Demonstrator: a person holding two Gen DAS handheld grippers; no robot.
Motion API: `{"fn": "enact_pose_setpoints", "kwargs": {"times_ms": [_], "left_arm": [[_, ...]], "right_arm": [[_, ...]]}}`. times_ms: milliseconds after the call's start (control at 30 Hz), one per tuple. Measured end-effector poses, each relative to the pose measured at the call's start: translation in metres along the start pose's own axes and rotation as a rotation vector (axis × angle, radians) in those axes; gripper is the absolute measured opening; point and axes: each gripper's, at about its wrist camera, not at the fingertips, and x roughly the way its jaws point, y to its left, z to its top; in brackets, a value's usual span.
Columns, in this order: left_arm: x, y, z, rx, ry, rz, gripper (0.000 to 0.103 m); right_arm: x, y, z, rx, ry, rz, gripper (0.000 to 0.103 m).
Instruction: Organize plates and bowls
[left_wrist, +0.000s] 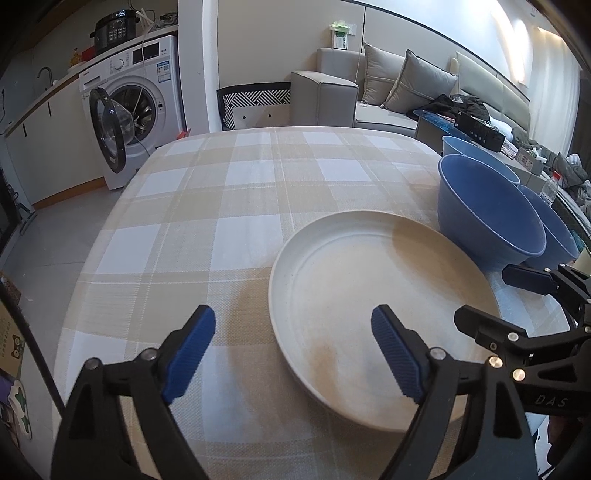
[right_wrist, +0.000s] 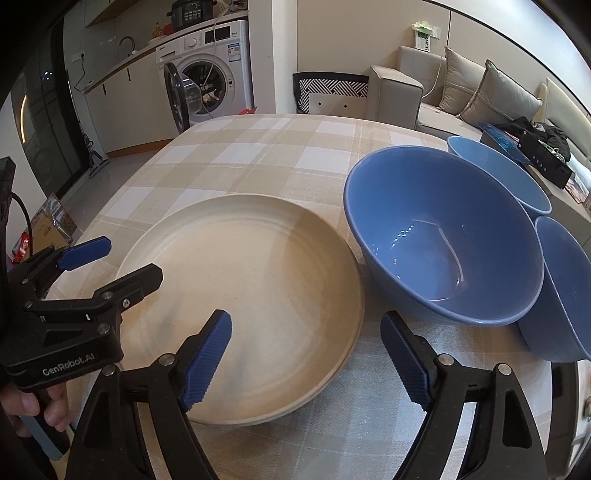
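Left gripper (left_wrist: 293, 352) held spread wide, nothing clasped; blue pads (left_wrist: 192, 354) apart, one over bare checked tablecloth (left_wrist: 192, 206), the other over the near part of the cream plate (left_wrist: 369, 295); plate rim between the two pads, not pressed by either. Right gripper (right_wrist: 306, 356) likewise spread wide and empty; its left pad over the plate's near right edge, its right pad over cloth just short of the nearest blue bowl (right_wrist: 443, 236). Seen from the right wrist view, left gripper (right_wrist: 122, 260) poised over the plate's left rim, jaws parted, a hand (right_wrist: 40, 410) on its handle at lower left. Seen from the left wrist view, right gripper (left_wrist: 491, 295) at the plate's right edge, jaws parted.

Plate flat on the cloth, directly ahead of and between both grippers; contact with the nearest bowl unclear. Three blue bowls upright, ahead and to the right of the right gripper: nearest one largest in frame, a second (right_wrist: 502, 173) behind it, a third (right_wrist: 565, 288) to its right, rims overlapping in view; touching or nested not determinable.

Beyond the table: washing machine (left_wrist: 136, 103) with door open, grey sofa (left_wrist: 369, 96) with cushions.
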Motion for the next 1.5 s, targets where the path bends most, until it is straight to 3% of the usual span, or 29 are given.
{"fn": "enact_pose_setpoints", "kwargs": {"times_ms": [233, 433, 1500], "left_arm": [[-0.006, -0.001, 0.0, 0.005, -0.012, 0.005, 0.096], [-0.013, 0.0, 0.002, -0.003, -0.031, 0.007, 0.103], [-0.05, -0.027, 0.022, 0.044, -0.114, -0.047, 0.103]], "right_arm": [[-0.003, 0.002, 0.001, 0.001, -0.008, 0.012, 0.088], [-0.01, 0.0, 0.002, 0.009, -0.023, 0.021, 0.098], [-0.068, -0.033, 0.013, 0.036, -0.148, 0.031, 0.102]]}}
